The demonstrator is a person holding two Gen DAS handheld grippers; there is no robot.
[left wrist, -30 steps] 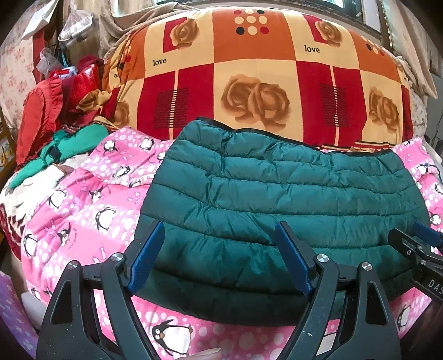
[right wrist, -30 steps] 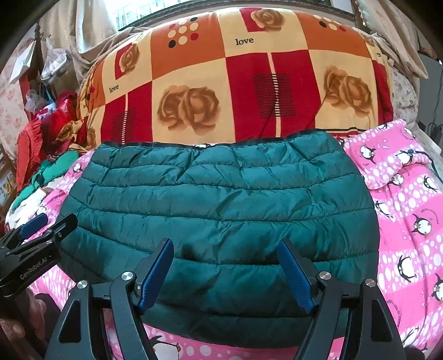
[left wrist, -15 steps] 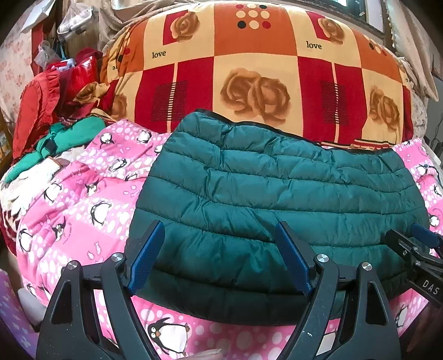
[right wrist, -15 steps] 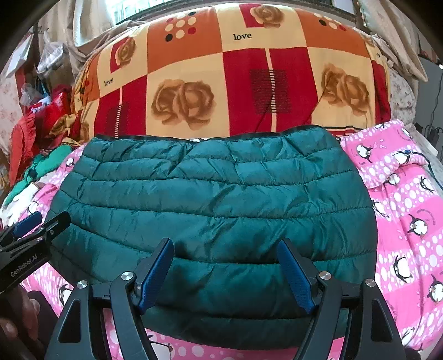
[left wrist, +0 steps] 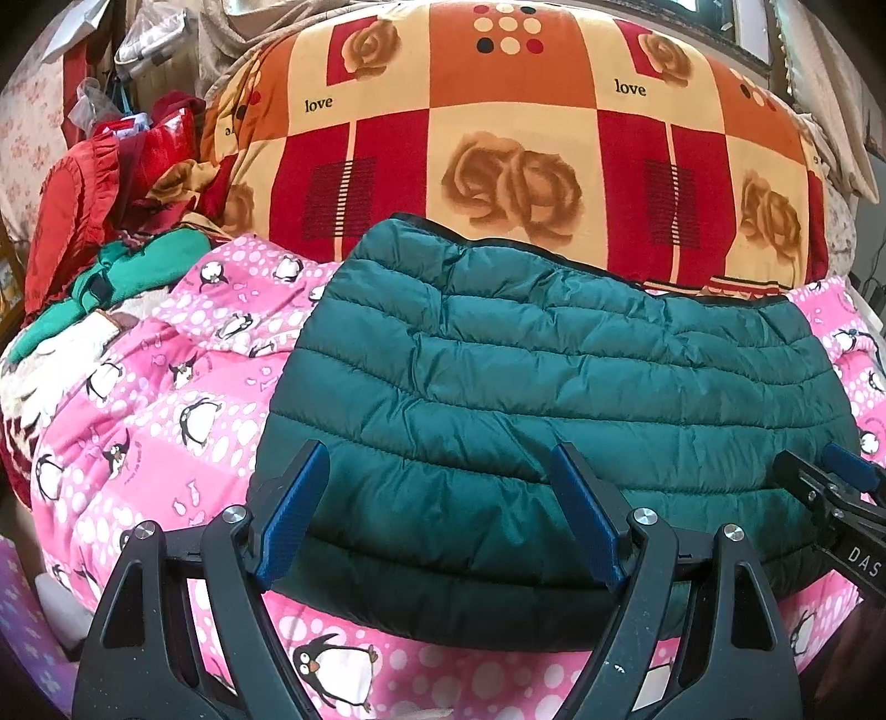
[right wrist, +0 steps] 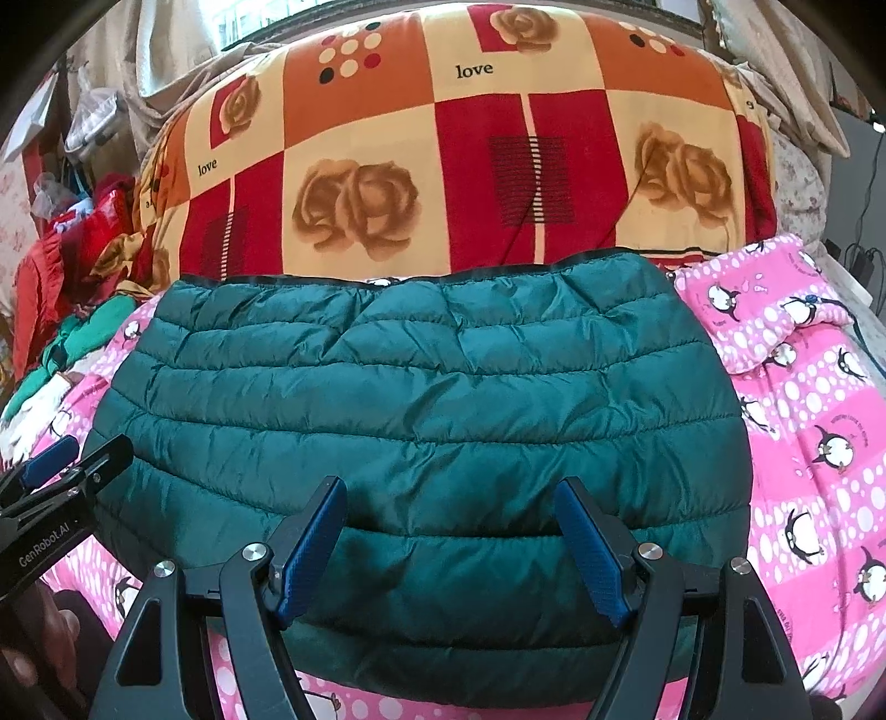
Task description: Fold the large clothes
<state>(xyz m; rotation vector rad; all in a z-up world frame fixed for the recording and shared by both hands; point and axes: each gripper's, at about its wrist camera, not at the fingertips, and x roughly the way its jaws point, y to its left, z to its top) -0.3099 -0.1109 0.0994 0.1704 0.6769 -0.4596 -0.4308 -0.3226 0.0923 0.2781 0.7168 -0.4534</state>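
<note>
Both the left hand-held gripper (left wrist: 437, 509) and the right hand-held gripper (right wrist: 451, 545) are held spread and empty above the jacket (left wrist: 554, 399); its slippery padding could be pinched too shallowly and lost.

Pink penguin bedspread (left wrist: 166, 421), daylit window (right wrist: 260, 16)

Left claw (left wrist: 437, 515) low in frame, jaws wide apart, gripping nothing. Right claw (right wrist: 451, 545) likewise low, agape, empty, angled downward.
</note>
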